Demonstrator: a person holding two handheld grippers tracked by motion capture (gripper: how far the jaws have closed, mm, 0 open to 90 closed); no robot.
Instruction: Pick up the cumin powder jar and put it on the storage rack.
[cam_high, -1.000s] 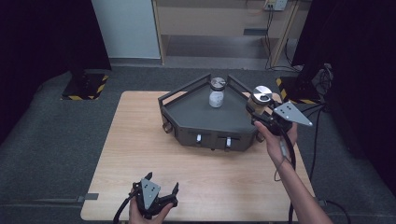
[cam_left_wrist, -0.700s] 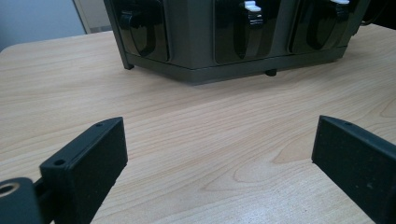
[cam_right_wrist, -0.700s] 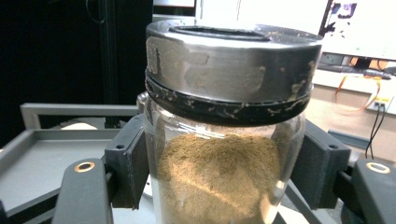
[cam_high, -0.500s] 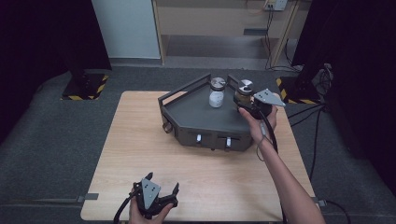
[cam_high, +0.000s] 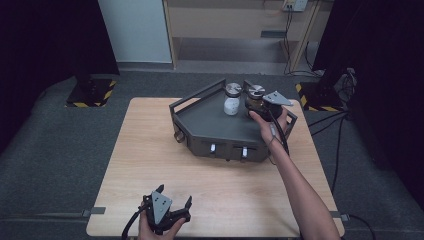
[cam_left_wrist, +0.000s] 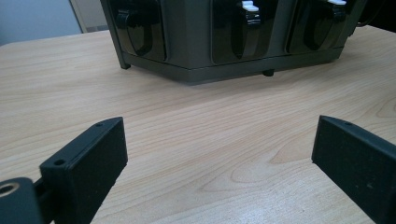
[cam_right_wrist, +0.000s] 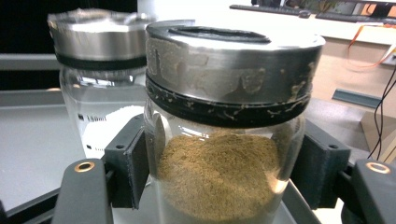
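Note:
A glass jar of brown powder (cam_right_wrist: 219, 177) with a metal lid sits between the pads of my right gripper (cam_right_wrist: 219, 172), which is shut on it. In the high view this brown jar (cam_high: 255, 98) is at the back right of the dark grey rack (cam_high: 215, 125), right beside a second jar with white powder (cam_high: 231, 100). The white-powder jar (cam_right_wrist: 100, 84) stands just behind and left of the held one. My right gripper (cam_high: 260, 107) reaches in from the rack's right side. My left gripper (cam_high: 162, 212) rests open near the table's front edge, its pads (cam_left_wrist: 93, 158) wide apart over bare wood.
The rack (cam_left_wrist: 224, 42) has a raised rail around its back and dispenser levers on its front face. The wooden table (cam_high: 150, 150) lies in front of it. Cables (cam_high: 340, 85) trail on the floor at the right.
My right gripper carried the brown jar leftward and slightly down, from off the rack's right corner to a spot beside the white-powder jar. The left gripper stayed still.

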